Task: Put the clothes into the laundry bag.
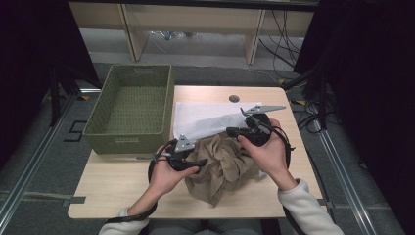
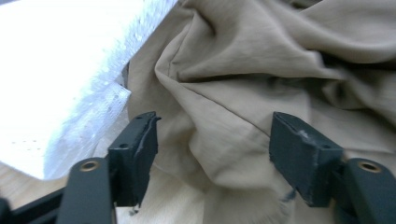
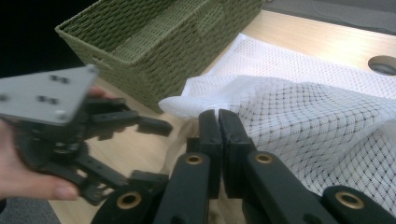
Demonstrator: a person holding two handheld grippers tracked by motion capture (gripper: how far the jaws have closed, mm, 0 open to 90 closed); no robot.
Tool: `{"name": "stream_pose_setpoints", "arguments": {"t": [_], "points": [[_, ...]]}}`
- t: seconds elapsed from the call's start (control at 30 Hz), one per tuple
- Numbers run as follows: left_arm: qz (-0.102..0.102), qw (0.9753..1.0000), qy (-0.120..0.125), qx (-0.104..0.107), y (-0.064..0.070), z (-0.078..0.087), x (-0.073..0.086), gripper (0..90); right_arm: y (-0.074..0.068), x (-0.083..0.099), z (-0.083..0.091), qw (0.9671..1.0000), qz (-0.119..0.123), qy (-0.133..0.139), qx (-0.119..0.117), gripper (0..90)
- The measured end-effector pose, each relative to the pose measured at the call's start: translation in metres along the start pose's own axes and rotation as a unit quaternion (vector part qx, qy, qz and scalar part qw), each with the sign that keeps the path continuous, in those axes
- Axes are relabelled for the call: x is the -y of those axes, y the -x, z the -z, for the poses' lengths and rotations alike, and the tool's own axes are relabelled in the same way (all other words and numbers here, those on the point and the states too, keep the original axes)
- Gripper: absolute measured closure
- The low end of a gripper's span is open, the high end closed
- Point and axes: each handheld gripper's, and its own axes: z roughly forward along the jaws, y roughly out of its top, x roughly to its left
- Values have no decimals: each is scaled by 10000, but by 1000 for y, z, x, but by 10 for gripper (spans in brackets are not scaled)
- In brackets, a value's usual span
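Presently the tan cloth lies crumpled beside the basket, unpacked; left gripper spread wide around a fold, right gripper clenched, pinching nothing visible.

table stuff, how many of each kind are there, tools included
tan crumpled cloth: 1
white mesh laundry bag: 1
green woven basket: 1
handheld tools: 2, left tool open around a fold of the cloth, right tool with its jaws closed together
total: 5
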Motion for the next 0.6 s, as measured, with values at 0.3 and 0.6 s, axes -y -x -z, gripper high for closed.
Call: {"name": "stream_pose_setpoints", "arguments": {"t": [0.3,0.6], "points": [[-95,9991,-342,227,5,-40,-1,515,-1,2,-4,9999,-70,-98,7,899],[-42,9993,-229,294,12,-50,-6,844,-8,2,-7,9998,-25,-158,-89,899]]}}
